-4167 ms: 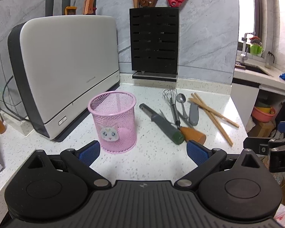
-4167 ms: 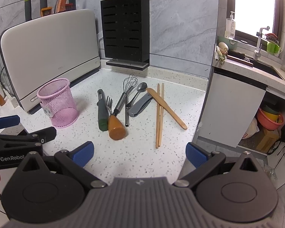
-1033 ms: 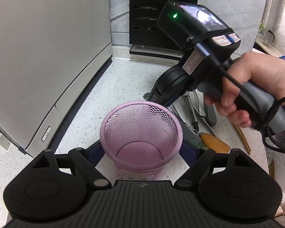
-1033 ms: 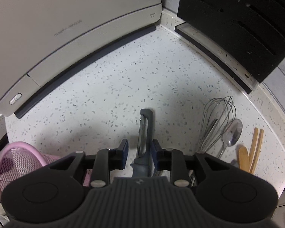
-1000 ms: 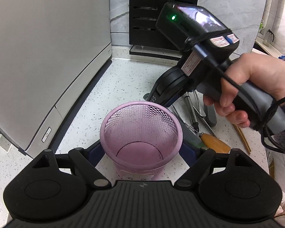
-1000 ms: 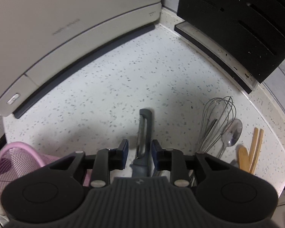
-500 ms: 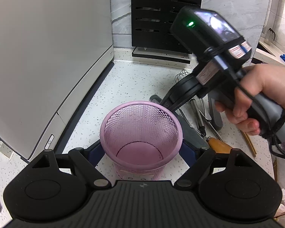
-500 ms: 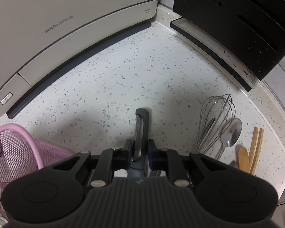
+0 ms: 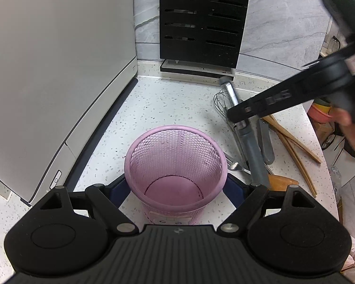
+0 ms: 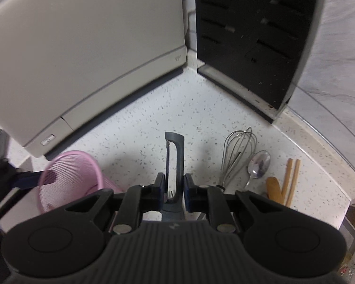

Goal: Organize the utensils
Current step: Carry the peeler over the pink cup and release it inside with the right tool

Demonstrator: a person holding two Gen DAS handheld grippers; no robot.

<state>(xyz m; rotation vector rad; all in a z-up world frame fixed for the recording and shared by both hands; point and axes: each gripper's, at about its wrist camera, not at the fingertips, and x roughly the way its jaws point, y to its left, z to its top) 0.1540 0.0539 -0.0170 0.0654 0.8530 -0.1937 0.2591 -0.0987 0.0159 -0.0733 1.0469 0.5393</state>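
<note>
The right hand-held gripper (image 10: 174,184) pinches a grey peeler (image 10: 175,156), seemingly lifted off the bench (image 10: 201,118); the left hand-held gripper (image 9: 176,187), spread wide, clasps the pink mesh cup (image 9: 175,165)

Pink mesh basket (image 9: 175,156), shiny wire whisk (image 10: 239,151), speckled countertop (image 9: 172,101).

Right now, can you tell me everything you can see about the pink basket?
The pink basket is a round cup of fine wire mesh with a smooth rolled rim. It stands upright and empty on the speckled counter, beside the pile of utensils. The left gripper has its blue pads against both sides of it. A pale sticker shows low on its near side, too hidden to make out.
</note>
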